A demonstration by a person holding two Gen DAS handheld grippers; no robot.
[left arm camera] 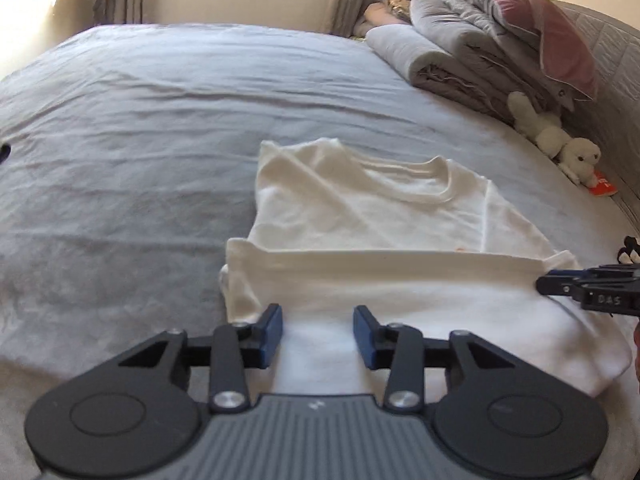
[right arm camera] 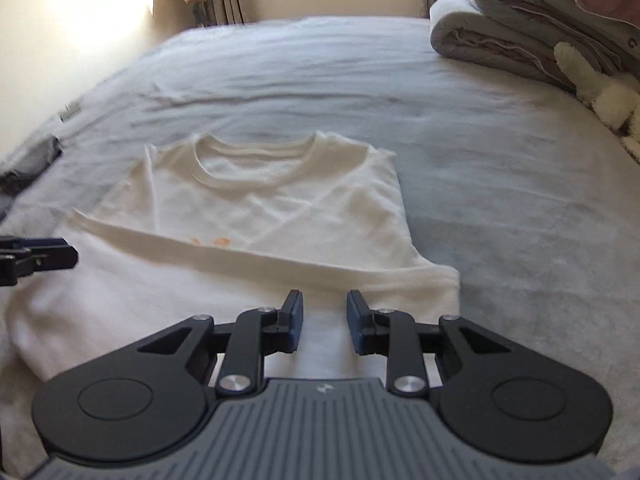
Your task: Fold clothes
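Observation:
A white T-shirt lies on the grey bed, sleeves folded in and its bottom part folded up over the body, collar at the far end. It also shows in the right wrist view, with a small orange mark near the fold edge. My left gripper is open and empty, just above the near left part of the shirt. My right gripper is open and empty above the near right part. Each gripper's tip shows at the side edge of the other's view.
The grey bedsheet spreads wide to the left and far side. Folded grey blankets and a pink pillow are stacked at the back right, with a white plush toy beside them. Curtains and a window stand beyond the bed.

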